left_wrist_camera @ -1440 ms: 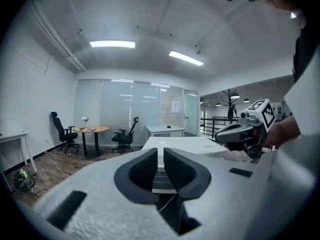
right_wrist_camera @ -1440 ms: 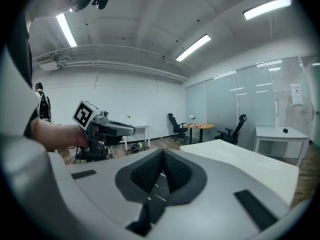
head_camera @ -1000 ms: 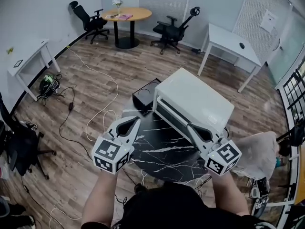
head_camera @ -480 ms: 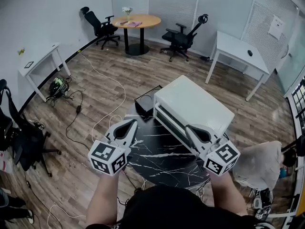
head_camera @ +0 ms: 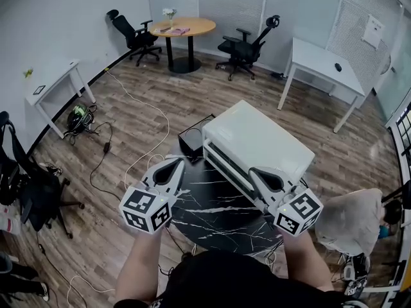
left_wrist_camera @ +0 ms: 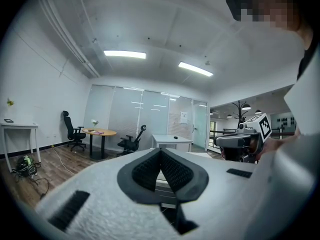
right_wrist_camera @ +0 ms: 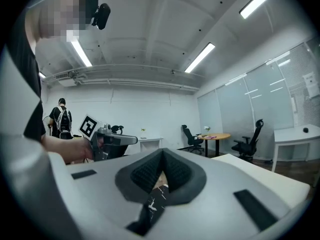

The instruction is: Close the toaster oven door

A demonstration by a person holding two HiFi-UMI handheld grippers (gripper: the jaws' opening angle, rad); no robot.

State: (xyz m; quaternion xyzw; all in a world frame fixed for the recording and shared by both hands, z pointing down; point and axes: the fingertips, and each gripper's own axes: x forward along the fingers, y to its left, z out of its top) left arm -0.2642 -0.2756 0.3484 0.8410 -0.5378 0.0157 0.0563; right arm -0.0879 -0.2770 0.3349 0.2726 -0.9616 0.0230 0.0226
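Note:
A white toaster oven stands on a small black marble table. Its front with the dark window faces me, and the door looks flush with that front. My left gripper hovers over the table's left edge, left of the oven, shut with nothing in it. My right gripper hangs just before the oven's front right part, also shut and empty. In the left gripper view the pads meet, with the oven behind them. In the right gripper view the oven's top lies to the right.
A black open box sits on the floor behind the table. A grey-covered chair stands at the right. Cables trail over the wood floor. Farther off are a round wooden table, office chairs and white desks.
Both grippers keep nearly the same places in front of the oven and stay shut. The head view has shifted slightly, so the room sits a little differently in frame.

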